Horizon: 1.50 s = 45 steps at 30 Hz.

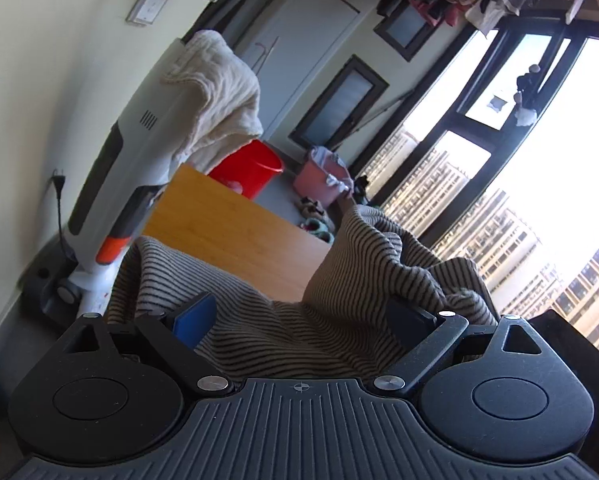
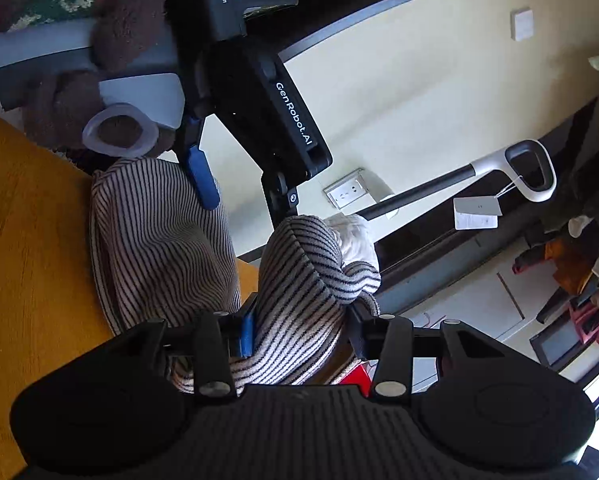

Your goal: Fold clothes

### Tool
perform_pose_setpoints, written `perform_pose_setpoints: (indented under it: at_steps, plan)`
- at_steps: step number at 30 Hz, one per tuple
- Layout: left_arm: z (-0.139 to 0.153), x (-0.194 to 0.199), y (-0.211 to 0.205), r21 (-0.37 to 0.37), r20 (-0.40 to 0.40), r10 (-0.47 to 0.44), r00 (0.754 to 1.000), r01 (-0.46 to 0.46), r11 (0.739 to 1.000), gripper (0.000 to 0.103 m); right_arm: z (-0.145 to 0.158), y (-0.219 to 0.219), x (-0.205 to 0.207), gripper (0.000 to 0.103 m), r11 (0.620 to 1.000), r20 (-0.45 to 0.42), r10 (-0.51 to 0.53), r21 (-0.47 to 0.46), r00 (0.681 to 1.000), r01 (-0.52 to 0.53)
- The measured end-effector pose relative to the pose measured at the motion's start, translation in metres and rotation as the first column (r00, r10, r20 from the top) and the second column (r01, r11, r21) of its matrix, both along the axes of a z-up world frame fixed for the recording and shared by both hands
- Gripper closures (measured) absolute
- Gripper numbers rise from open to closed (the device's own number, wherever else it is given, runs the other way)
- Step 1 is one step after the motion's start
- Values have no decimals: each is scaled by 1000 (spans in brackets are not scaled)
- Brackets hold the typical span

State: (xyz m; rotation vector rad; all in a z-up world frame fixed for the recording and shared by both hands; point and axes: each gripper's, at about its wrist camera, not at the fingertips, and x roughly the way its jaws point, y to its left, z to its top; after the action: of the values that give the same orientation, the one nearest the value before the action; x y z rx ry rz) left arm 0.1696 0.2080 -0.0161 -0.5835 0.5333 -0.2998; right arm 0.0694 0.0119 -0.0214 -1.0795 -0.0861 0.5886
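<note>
Left claw [image 1: 299, 320]: jaws spread wide w/ the striped garment [image 1: 283, 332] bunched between them; in the right wrist view its blue finger [image 2: 203, 180] lies against the cloth, but whether the pads actually pinch can't be told, so treat it as released. The garment is lifted off the wooden desk [image 1: 235, 220], draped across both claws, with a loose fold sagging in the middle. Right claw [image 2: 299, 328]: clenched on a thick roll of the same striped garment [image 2: 295, 300], cloth squeezed between the blue pad and the dark one. Judgement: step in hand is spreading the piece before the first fold. To do it well: get the left claw to bite a single edge, not a wad; keep both at the same height; pull apart till the sag goes; then lay flat on the desk, away from the vacuum [image 1: 139, 152] beside it.
</note>
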Motion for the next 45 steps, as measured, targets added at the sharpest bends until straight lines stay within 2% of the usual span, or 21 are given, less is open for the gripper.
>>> perform_pose_setpoints:
  at_steps: [3, 10, 13, 17, 20, 22, 23, 25, 26, 27, 29, 30, 32, 34, 35, 37, 40, 42, 45]
  plan:
    - [-4, -6, 21, -14, -15, 36, 999, -36, 999, 8, -6, 7, -2, 60, 1000, 37, 12, -24, 999, -11]
    - [-10, -9, 26, -8, -22, 29, 999, -29, 1000, 8, -31, 8, -12, 60, 989, 185, 47, -149, 982, -19]
    - [-7, -14, 29, -17, -18, 37, 999, -37, 999, 10, -27, 8, -9, 60, 991, 154, 32, -135, 987, -11]
    - [7, -33, 48, -40, 32, 74, 997, -73, 997, 7, -5, -1, 1, 60, 997, -32, -64, 41, 997, 65]
    - [7, -43, 51, 10, 9, 77, 997, -77, 997, 7, 13, -19, 16, 61, 969, -174, -117, 195, 978, 151]
    - [0, -42, 40, 81, -27, 61, 998, -58, 995, 17, 26, -37, 29, 62, 928, -279, -146, 295, 949, 229]
    - [-4, -41, 34, 117, -46, 53, 998, -48, 992, 32, 31, -48, 36, 62, 903, -330, -157, 333, 931, 270]
    - [-13, -36, 21, 163, -77, 39, 996, -26, 986, 46, 42, -70, 50, 62, 848, -423, -170, 398, 890, 351]
    - [-19, -32, 16, 145, -95, 12, 995, 2, 989, 48, 47, -81, 56, 63, 823, -454, -172, 422, 874, 381]
    - [-24, -28, 11, 121, -108, -14, 994, 28, 992, 50, 52, -89, 57, 63, 811, -457, -175, 436, 872, 391]
    - [-32, -19, -6, 100, -123, -64, 990, 77, 992, 50, 62, -99, 57, 63, 804, -430, -183, 452, 884, 386]
    - [-34, -14, -17, 95, -122, -86, 989, 98, 991, 50, 66, -97, 52, 63, 828, -378, -190, 434, 906, 355]
    - [-37, -3, -42, 80, -117, -139, 983, 149, 986, 50, 69, -80, 33, 63, 907, -230, -182, 336, 956, 254]
    - [-40, 9, -64, 69, -118, -183, 976, 192, 979, 50, 63, -61, 16, 63, 972, -102, -123, 187, 987, 141]
    - [-41, 14, -74, 72, -120, -199, 973, 208, 976, 50, 55, -53, 7, 63, 991, -44, -82, 105, 996, 86]
    - [-45, 22, -88, 83, -123, -218, 968, 229, 970, 50, 34, -45, -10, 63, 999, 33, 1, -40, 999, 0]
    - [-50, 26, -92, 76, -123, -233, 965, 243, 967, 49, 9, -43, -29, 63, 984, 87, 82, -167, 993, -66]
    - [-53, 27, -92, 69, -120, -242, 963, 252, 965, 48, 1, -44, -34, 64, 977, 118, 95, -199, 988, -70]
    - [-55, 23, -85, 59, -114, -256, 960, 264, 963, 46, 2, -42, -31, 64, 979, 110, 75, -195, 991, -52]
